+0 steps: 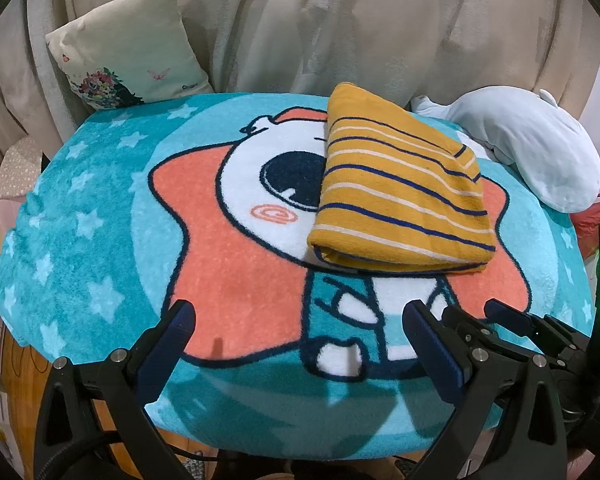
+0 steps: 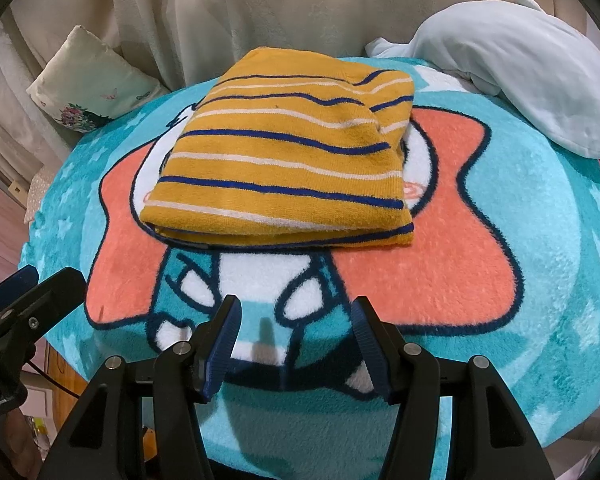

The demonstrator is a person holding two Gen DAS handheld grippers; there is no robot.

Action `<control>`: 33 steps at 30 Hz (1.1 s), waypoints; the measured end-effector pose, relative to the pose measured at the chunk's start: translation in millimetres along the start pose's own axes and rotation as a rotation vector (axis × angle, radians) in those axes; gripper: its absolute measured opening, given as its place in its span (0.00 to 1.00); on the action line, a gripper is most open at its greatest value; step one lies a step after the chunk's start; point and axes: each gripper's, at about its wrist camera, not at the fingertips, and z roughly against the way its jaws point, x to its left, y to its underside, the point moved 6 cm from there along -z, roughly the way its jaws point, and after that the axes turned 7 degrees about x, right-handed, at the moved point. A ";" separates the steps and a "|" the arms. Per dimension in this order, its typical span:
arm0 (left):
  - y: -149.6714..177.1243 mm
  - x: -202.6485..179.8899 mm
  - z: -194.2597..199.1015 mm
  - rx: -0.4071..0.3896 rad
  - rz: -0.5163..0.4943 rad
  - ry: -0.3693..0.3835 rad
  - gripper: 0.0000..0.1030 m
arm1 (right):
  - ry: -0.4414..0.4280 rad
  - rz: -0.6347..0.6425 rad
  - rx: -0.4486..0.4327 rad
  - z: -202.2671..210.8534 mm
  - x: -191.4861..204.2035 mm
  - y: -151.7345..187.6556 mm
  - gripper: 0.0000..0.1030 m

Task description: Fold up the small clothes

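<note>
A mustard-yellow garment with navy and white stripes [image 1: 400,192] lies folded into a compact rectangle on the teal cartoon blanket [image 1: 100,240]. It also shows in the right wrist view [image 2: 284,164], at the middle of the blanket [image 2: 540,240]. My left gripper [image 1: 300,320] is open and empty, over the blanket's near edge, short of the garment and to its left. My right gripper [image 2: 296,316] is open and empty, just in front of the garment's near folded edge. The right gripper also shows at the lower right of the left wrist view [image 1: 472,312].
A floral cushion [image 1: 128,48] leans at the back left. A pale blue whale plush [image 1: 540,140] lies at the back right, also in the right wrist view [image 2: 520,76]. Cream fabric [image 1: 340,20] hangs behind. Something red [image 1: 596,216] sits at the right edge.
</note>
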 end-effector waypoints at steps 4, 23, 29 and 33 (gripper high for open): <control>-0.1 -1.1 -0.2 0.001 0.002 0.001 1.00 | 0.000 -0.003 0.002 0.1 -0.5 0.4 0.60; 7.2 -5.8 1.0 0.009 0.002 0.002 1.00 | 0.001 -0.006 0.002 0.5 -1.5 0.9 0.60; 3.8 -6.4 -3.7 0.023 -0.003 0.010 1.00 | -0.001 -0.008 0.003 0.8 -5.2 -0.1 0.61; 3.0 -6.2 -4.6 0.026 -0.003 0.013 1.00 | -0.001 -0.007 0.004 0.8 -5.6 -0.3 0.61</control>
